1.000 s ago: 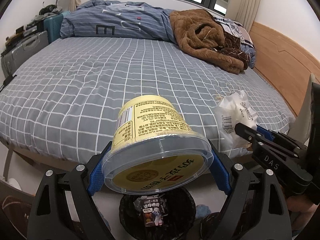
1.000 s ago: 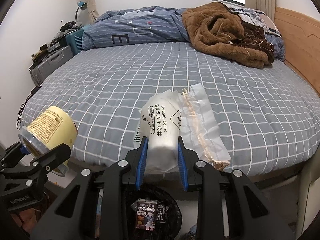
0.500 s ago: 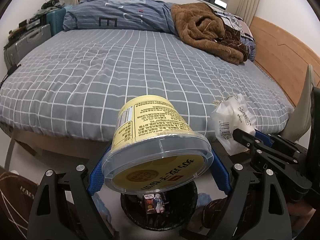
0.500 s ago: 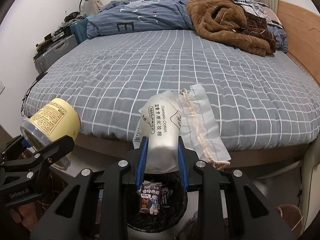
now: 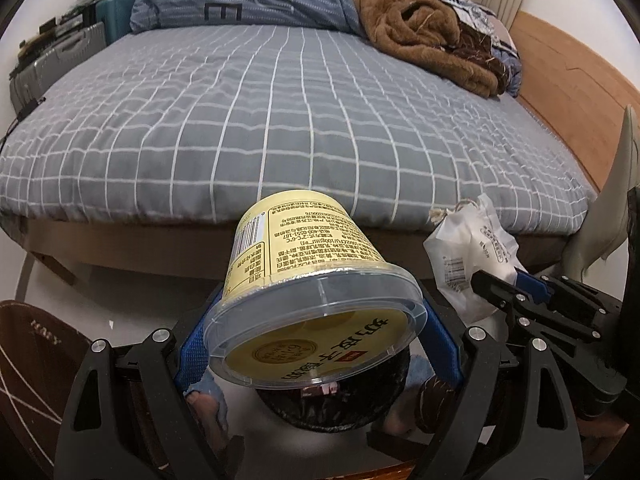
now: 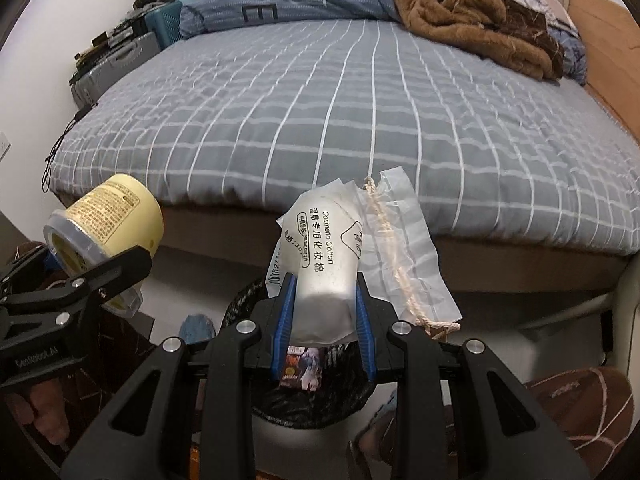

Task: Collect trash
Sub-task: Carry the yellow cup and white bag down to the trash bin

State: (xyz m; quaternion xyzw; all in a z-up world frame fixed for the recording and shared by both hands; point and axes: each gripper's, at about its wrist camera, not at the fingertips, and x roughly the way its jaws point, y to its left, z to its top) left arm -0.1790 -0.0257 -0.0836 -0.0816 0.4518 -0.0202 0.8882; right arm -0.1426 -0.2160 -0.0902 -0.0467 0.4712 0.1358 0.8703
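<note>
My left gripper (image 5: pixel 316 344) is shut on a yellow yogurt tub (image 5: pixel 308 264) with a clear lid, held on its side above a black-lined trash bin (image 5: pixel 332 408) on the floor. The tub also shows in the right wrist view (image 6: pixel 108 224). My right gripper (image 6: pixel 324 316) is shut on a white cosmetic cotton bag (image 6: pixel 328 252) with a drawstring, above the same bin (image 6: pixel 308 396). The bag shows at the right of the left wrist view (image 5: pixel 468 256). A small printed wrapper (image 6: pixel 302 368) lies in the bin.
The bed (image 5: pixel 280 120) with a grey checked sheet fills the view ahead, its wooden frame edge close. A brown blanket (image 5: pixel 424 36) and blue duvet (image 5: pixel 248 0) lie at the back. Suitcases (image 5: pixel 60 60) stand at the left. Slippers (image 6: pixel 580 400) lie on the floor.
Both grippers have moved down and back from the bed with their loads. The bed edge now sits higher in view and the bin is closer beneath them.
</note>
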